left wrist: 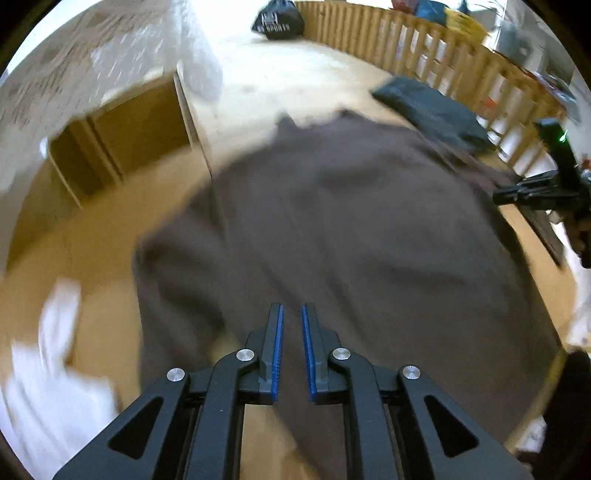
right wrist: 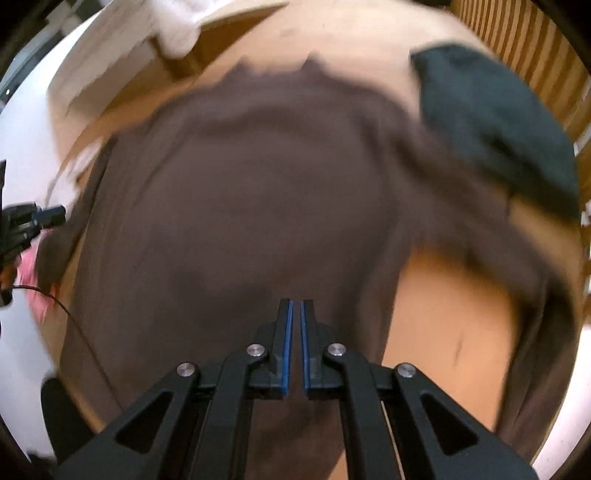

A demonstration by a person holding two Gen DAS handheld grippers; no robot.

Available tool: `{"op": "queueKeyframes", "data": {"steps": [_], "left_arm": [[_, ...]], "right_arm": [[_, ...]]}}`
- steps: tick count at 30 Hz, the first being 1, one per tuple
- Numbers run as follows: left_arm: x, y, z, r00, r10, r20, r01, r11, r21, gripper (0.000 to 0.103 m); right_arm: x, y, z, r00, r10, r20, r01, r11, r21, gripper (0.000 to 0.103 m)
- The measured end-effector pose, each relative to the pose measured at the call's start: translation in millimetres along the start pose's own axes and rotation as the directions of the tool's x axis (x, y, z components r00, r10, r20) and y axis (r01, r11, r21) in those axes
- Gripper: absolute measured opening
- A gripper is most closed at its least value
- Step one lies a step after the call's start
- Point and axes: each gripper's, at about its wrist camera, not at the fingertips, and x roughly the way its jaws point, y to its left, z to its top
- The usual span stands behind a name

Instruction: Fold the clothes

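A dark brown garment [left wrist: 343,236] lies spread over the tan wooden table [left wrist: 96,236], and both views are blurred by motion. My left gripper [left wrist: 292,308] hovers over the garment's near part, open by a small gap with only cloth showing behind it. My right gripper [right wrist: 296,302] is over the brown garment [right wrist: 258,206] with its blue pads [right wrist: 290,332] almost together and nothing visible between them. In the left wrist view the right gripper [left wrist: 532,194] is at the garment's right edge. The left gripper [right wrist: 44,218] shows beside a sleeve in the right wrist view.
A folded dark green cloth [left wrist: 432,107] lies at the far right of the table, also seen as the green cloth [right wrist: 495,136]. White cloth [left wrist: 55,369] sits at the near left. A wooden slat railing [left wrist: 436,48] runs behind, and a black bag [left wrist: 279,20] is on the floor.
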Motion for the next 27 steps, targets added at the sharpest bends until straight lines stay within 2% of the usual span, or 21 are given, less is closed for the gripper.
{"op": "queueKeyframes", "data": {"steps": [1, 3, 5, 7, 10, 12, 14, 16, 17, 19, 20, 21, 22, 23, 24, 26, 27], "left_arm": [[-13, -8, -20, 1.000, -0.017, -0.021, 0.017, 1.000, 0.006, 0.011], [-33, -18, -52, 0.998, -0.050, -0.043, 0.050, 0.999, 0.000, 0.010], [-57, -28, -85, 0.994, -0.089, -0.066, 0.089, 0.996, -0.009, 0.011], [-66, -32, -106, 0.997, -0.072, -0.042, 0.071, 0.997, -0.035, 0.016], [-39, -42, -127, 0.986, -0.130, -0.101, 0.121, 0.988, -0.092, 0.016], [-19, -56, -133, 0.985, -0.125, -0.122, 0.117, 0.991, -0.067, 0.016], [-1, -63, -137, 0.981, -0.129, -0.142, 0.117, 0.989, -0.088, 0.016], [14, -63, -142, 0.980, -0.097, -0.173, 0.081, 0.992, -0.097, 0.015], [15, -64, -144, 0.985, -0.072, -0.158, 0.061, 0.995, -0.078, 0.014], [15, -63, -144, 0.985, -0.044, -0.170, 0.034, 0.997, -0.063, 0.015], [15, -62, -143, 0.983, -0.036, -0.178, 0.025, 0.998, -0.063, 0.015], [15, -61, -143, 0.982, -0.027, -0.185, 0.016, 0.998, -0.064, 0.014], [16, -63, -141, 0.982, -0.023, -0.187, 0.012, 0.998, -0.060, 0.013], [18, -65, -138, 0.982, -0.020, -0.188, 0.009, 0.998, -0.055, 0.013], [20, -66, -136, 0.982, -0.016, -0.188, 0.007, 0.999, -0.050, 0.014], [23, -70, -131, 0.982, -0.009, -0.189, 0.001, 0.999, -0.041, 0.015], [25, -72, -128, 0.982, -0.005, -0.190, -0.001, 0.999, -0.036, 0.016]], "right_arm": [[-1, 1, -21, 1.000, 0.000, -0.028, 0.000, 1.000, 0.007, 0.005], [-15, 2, -59, 0.997, 0.049, -0.051, -0.046, 0.997, 0.056, 0.005], [-39, -4, -89, 0.992, 0.122, -0.001, -0.121, 0.983, 0.136, 0.005], [-43, -8, -108, 0.993, 0.119, 0.017, -0.120, 0.978, 0.172, 0.005], [-28, -11, -123, 0.996, 0.091, -0.017, -0.085, 0.977, 0.198, 0.005], [-17, -12, -130, 0.998, 0.061, -0.034, -0.053, 0.979, 0.199, 0.005], [-9, -17, -135, 0.998, 0.030, -0.051, -0.019, 0.978, 0.207, 0.005], [-9, -22, -138, 0.997, -0.021, -0.069, 0.034, 0.980, 0.195, 0.002], [-10, -24, -140, 0.996, -0.048, -0.078, 0.062, 0.981, 0.184, 0.001], [-16, -29, -136, 0.991, -0.079, -0.111, 0.098, 0.979, 0.181, 0.002], [-22, -30, -129, 0.988, -0.117, -0.103, 0.134, 0.976, 0.171, 0.006], [-28, -31, -118, 0.986, -0.149, -0.072, 0.159, 0.974, 0.161, 0.008], [-33, -32, -101, 0.988, -0.149, -0.033, 0.152, 0.975, 0.163, 0.010], [-37, -34, -84, 0.989, -0.148, 0.005, 0.145, 0.975, 0.166, 0.024], [-41, -35, -67, 0.988, -0.147, 0.042, 0.138, 0.976, 0.167, 0.043], [-32, -40, -30, 0.987, -0.136, 0.086, 0.122, 0.981, 0.152, 0.046], [-28, -43, -11, 0.986, -0.131, 0.106, 0.115, 0.983, 0.146, 0.042]]}}
